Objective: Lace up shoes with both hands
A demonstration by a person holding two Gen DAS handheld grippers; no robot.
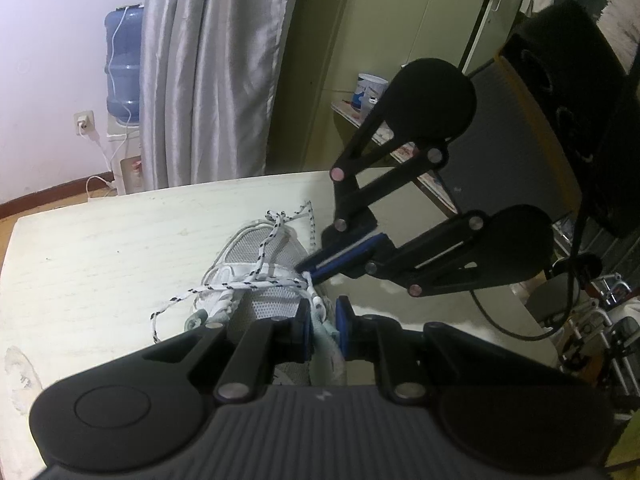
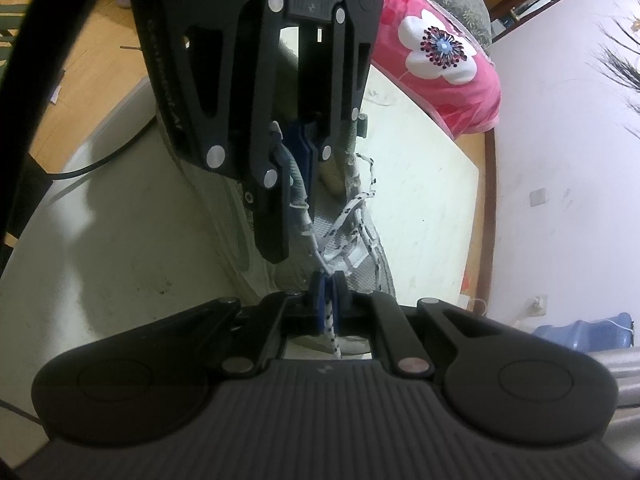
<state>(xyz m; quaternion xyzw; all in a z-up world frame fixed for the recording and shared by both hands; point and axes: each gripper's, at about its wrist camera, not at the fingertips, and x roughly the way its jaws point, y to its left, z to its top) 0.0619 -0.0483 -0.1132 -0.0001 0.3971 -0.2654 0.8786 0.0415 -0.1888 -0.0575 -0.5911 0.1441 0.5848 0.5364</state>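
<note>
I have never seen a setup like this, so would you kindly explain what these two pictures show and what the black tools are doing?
Each picture comes from a wide-angle camera mounted on a hand-held gripper, looking forward along its two fingers. A person holds one gripper in each hand; no robot arm is involved.

In the left camera's view, the left gripper sits at the bottom, pinching the pale fabric edge of a grey shoe to steady it. The other black tool reaching in from the right is the right gripper.

In the right camera's view, the right gripper is closed on a white lace with dark flecks. The shoe rests on a pale table, partly laced.
</note>
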